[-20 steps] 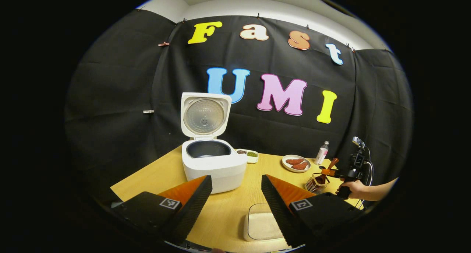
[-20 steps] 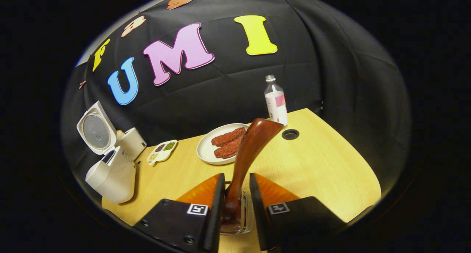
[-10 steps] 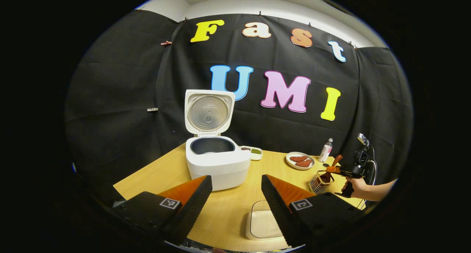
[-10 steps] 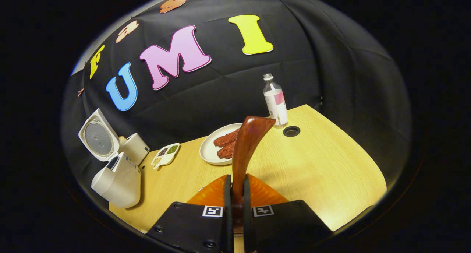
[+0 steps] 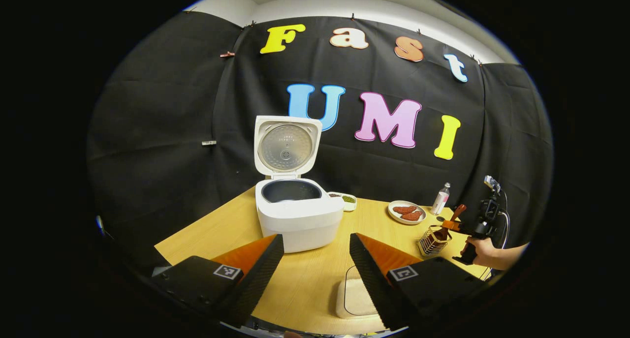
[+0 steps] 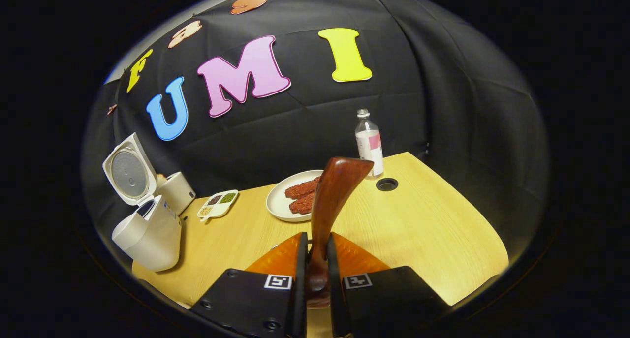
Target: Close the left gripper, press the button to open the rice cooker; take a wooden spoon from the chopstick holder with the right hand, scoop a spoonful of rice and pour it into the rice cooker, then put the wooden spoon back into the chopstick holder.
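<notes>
Clamping wooden spoon (image 6: 330, 200), right hand-held gripper (image 6: 315, 264); left hand-held gripper (image 5: 315, 259) wide — rice cooker (image 5: 298, 215) open

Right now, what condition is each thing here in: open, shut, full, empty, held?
Rice cooker: lid up, pot looks empty.
Wooden spoon: clamped by its handle, upright.
Right gripper: shut on the wooden spoon.
Left gripper: open, holding nothing.
Chopstick holder: upright, spoon's lower end in it.
Plate: holds reddish pieces.
Bottle: upright, capped.
</notes>
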